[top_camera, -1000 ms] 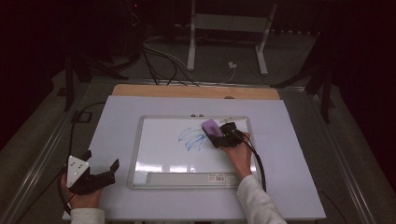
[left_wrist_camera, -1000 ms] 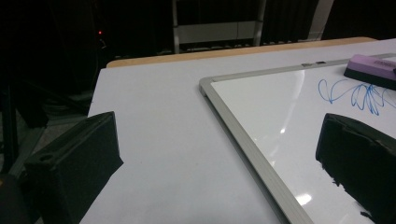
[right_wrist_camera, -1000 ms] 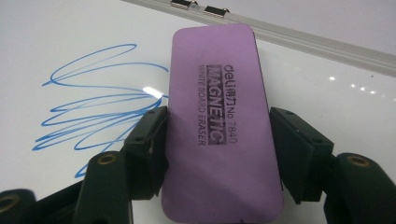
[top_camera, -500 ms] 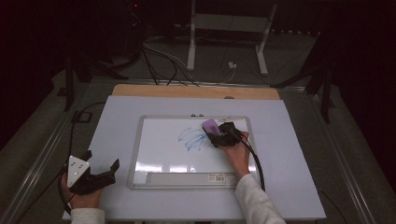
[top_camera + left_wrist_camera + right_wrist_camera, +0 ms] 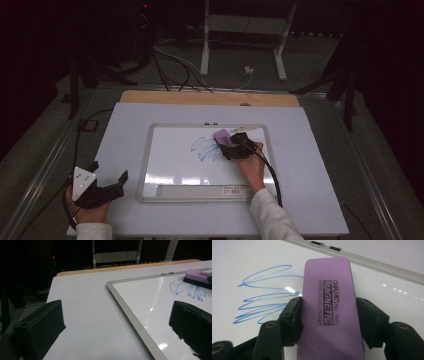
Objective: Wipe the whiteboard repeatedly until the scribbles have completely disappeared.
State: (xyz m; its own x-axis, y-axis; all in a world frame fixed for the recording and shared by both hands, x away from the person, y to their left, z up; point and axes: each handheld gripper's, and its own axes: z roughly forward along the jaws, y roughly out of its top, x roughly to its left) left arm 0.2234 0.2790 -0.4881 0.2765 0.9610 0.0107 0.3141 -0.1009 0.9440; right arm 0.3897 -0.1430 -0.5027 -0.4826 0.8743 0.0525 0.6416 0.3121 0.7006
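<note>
A purple whiteboard eraser (image 5: 222, 137) (image 5: 329, 302) lies flat on the whiteboard (image 5: 175, 165) (image 5: 249, 260), at the right end of a blue scribble (image 5: 205, 149) (image 5: 262, 300). My right gripper (image 5: 228, 146) (image 5: 328, 306) is shut on the eraser, one jaw on each long side. My left gripper (image 5: 110, 171) (image 5: 117, 320) rests open on the table near the board's front left corner, with nothing between its jaws. The left gripper view looks across the board (image 5: 140, 295) to the scribble (image 5: 190, 291) and the eraser (image 5: 197, 277).
The whiteboard has a metal frame (image 5: 200, 198) and lies on a white table (image 5: 310, 150) with a wooden strip (image 5: 210, 97) along its far edge. Cables (image 5: 170, 60) and a stand (image 5: 240, 30) are on the dark floor beyond.
My right gripper and the eraser have shifted slightly to the left over the scribble. The left gripper has stayed where it was.
</note>
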